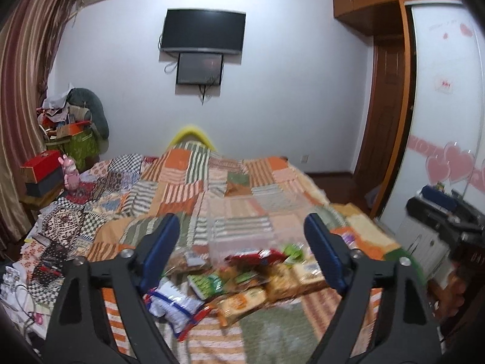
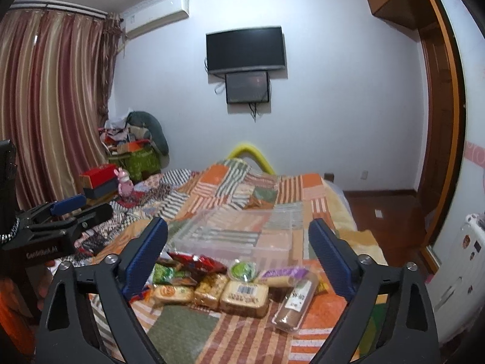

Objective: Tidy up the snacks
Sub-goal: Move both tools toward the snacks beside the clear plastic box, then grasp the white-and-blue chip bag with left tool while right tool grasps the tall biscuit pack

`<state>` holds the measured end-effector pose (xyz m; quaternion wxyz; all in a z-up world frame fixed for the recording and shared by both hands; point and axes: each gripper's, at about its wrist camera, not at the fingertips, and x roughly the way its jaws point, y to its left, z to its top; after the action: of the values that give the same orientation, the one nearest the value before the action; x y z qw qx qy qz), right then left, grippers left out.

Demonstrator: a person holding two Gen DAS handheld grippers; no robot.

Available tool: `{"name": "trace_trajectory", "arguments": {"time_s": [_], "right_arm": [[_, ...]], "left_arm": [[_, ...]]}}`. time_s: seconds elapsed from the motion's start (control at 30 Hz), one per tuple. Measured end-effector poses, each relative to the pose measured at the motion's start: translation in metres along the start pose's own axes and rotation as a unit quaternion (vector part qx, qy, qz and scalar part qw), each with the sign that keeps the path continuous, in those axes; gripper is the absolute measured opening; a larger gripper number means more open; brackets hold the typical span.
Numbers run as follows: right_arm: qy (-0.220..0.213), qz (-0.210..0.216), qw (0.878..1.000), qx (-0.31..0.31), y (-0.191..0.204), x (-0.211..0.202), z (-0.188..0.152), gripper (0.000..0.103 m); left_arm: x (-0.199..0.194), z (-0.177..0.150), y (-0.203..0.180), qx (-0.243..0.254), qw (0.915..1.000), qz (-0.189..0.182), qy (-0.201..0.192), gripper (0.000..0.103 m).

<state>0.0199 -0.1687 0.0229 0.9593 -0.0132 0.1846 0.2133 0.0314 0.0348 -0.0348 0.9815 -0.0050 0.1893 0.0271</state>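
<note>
A heap of snack packets lies on the patchwork bedspread [image 2: 182,330]. In the right wrist view I see a red packet [image 2: 194,262], a round green one [image 2: 242,270], a purple-wrapped roll [image 2: 285,274], a barcoded biscuit pack [image 2: 245,295] and a clear tray of brown pastry [image 2: 295,303]. A clear plastic box [image 2: 236,233] sits just behind the heap. My right gripper [image 2: 239,224] hangs open above the pile, holding nothing. My left gripper [image 1: 242,221] is open too, over a white-and-blue packet [image 1: 174,298], a green packet [image 1: 206,282] and the red packet [image 1: 254,256].
Red and dark boxes [image 2: 100,182] and a pink toy [image 2: 124,183] stand at the bed's left side, by a striped curtain [image 2: 54,106]. A TV [image 2: 245,50] hangs on the far wall. A wardrobe [image 1: 448,106] and a white radiator [image 2: 463,261] lie to the right.
</note>
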Motion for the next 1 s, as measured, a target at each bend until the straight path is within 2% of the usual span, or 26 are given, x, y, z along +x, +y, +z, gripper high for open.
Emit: {"name": "trace_trajectory", "arguments": {"time_s": [0.07, 0.1, 0.23, 0.33, 0.5, 0.63, 0.87, 1.0], "right_arm": [[0.014, -0.005, 1.0, 0.005, -0.007, 0.006, -0.004, 0.085], [0.023, -0.009, 1.0, 0.008, -0.011, 0.009, -0.007, 0.083], [0.055, -0.024, 0.998, 0.024, -0.027, 0.021, -0.019, 0.078], [0.083, -0.039, 0.995, 0.036, -0.04, 0.032, -0.028, 0.074], [0.128, -0.059, 0.989, 0.054, -0.058, 0.047, -0.046, 0.071], [0.161, -0.074, 0.982, 0.065, -0.069, 0.055, -0.06, 0.071], [0.214, -0.084, 0.97, 0.081, -0.084, 0.073, -0.08, 0.071], [0.227, -0.083, 0.967, 0.083, -0.087, 0.081, -0.084, 0.071]], "left_arm": [[0.007, -0.004, 0.011, 0.023, 0.9993, 0.017, 0.024, 0.079], [0.011, -0.008, 0.015, 0.021, 0.9993, 0.018, 0.023, 0.076], [0.033, -0.025, 0.042, 0.012, 0.9964, 0.024, 0.081, 0.064], [0.047, -0.039, 0.062, 0.013, 0.9922, 0.038, 0.118, 0.062], [0.072, -0.072, 0.088, -0.003, 0.9842, 0.056, 0.168, 0.062], [0.094, -0.104, 0.099, -0.056, 0.9716, 0.039, 0.227, 0.062], [0.125, -0.135, 0.101, -0.093, 0.9569, 0.013, 0.275, 0.063], [0.138, -0.142, 0.097, -0.105, 0.9516, 0.003, 0.289, 0.072]]}}
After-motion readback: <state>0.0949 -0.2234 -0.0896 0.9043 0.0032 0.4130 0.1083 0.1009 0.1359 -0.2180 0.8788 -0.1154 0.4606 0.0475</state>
